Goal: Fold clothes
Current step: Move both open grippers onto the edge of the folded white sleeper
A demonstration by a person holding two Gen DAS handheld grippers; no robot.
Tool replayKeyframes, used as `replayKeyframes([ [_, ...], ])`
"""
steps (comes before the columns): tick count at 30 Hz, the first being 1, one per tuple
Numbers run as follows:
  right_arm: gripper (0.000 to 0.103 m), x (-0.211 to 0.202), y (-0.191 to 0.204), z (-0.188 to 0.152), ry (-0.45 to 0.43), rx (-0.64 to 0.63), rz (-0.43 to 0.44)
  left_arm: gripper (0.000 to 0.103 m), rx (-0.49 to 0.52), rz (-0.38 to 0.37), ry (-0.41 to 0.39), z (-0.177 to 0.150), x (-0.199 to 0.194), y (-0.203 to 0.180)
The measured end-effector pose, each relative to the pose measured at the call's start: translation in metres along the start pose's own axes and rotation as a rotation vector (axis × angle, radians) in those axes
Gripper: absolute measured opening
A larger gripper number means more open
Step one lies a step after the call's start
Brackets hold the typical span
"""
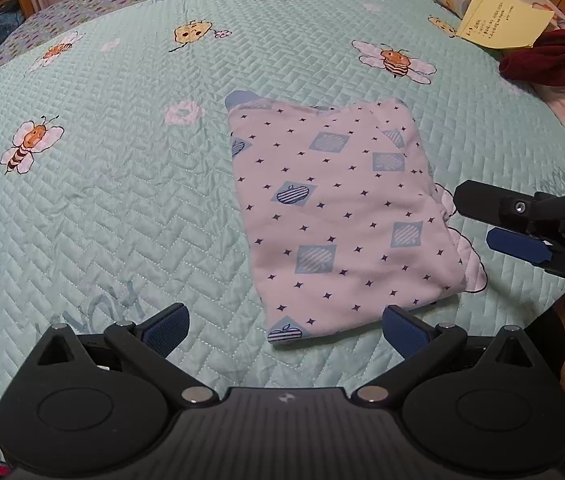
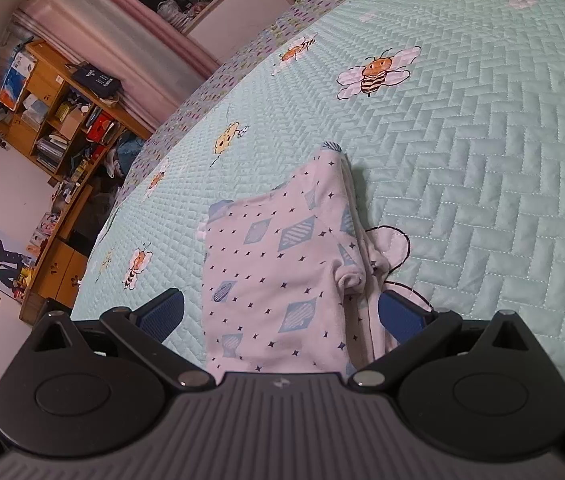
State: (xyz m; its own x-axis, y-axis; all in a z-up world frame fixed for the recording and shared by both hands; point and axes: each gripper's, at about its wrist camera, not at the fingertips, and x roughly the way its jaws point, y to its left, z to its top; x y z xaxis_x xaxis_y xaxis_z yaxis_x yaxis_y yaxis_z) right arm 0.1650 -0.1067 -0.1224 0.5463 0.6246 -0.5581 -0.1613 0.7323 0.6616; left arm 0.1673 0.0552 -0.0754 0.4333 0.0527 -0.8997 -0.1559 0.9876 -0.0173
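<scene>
A white garment (image 1: 342, 216) printed with small dark stars and pale blue apple squares is lying folded into a compact rectangle on the mint quilted bedspread (image 1: 122, 200), sitting right of centre in the left wrist view and low centre in the right wrist view (image 2: 278, 280). Its right-hand edge is showing loose stacked layers, with a bunched lump of cloth (image 2: 352, 280) sticking up there.

The left gripper (image 1: 285, 330) is hovering at the bottom of its frame with its blue pads spread wide, holding nothing, the garment's near corner lying between and just beyond them. The right gripper (image 1: 478, 220) is coming in from the right edge of that view, just beside the garment's layered edge; its jaws are parted and empty, and in its own view (image 2: 280, 312) the cloth is passing between the open pads.

Judging from this, the fold is looking nearly finished, with perhaps one more tuck or a lift left. The risk is at that untidy edge: a pinch there could be catching only the top layer, so the bundle would be peeling open when raised. Closing too low could also be snagging the bedspread along with the cloth.

A yellow note (image 1: 502, 20) and a dark red cloth (image 1: 550, 60) are lying well apart at the upper right
</scene>
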Motion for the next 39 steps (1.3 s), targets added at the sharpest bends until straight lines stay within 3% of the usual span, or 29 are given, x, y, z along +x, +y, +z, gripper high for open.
replayKeyframes([
  [27, 0.103, 0.001, 0.008, 0.001, 0.004, -0.028, -0.009, 0.102, 0.005, 0.038, 0.035, 0.002, 0.006, 0.003],
  [33, 0.103, 0.002, 0.023, 0.006, 0.002, -0.106, -0.101, 0.102, 0.006, 0.087, 0.057, 0.003, 0.011, 0.006],
  [39, 0.103, 0.003, 0.045, 0.012, -0.023, -0.249, -0.266, 0.102, 0.004, 0.136, 0.082, 0.005, 0.014, 0.008],
])
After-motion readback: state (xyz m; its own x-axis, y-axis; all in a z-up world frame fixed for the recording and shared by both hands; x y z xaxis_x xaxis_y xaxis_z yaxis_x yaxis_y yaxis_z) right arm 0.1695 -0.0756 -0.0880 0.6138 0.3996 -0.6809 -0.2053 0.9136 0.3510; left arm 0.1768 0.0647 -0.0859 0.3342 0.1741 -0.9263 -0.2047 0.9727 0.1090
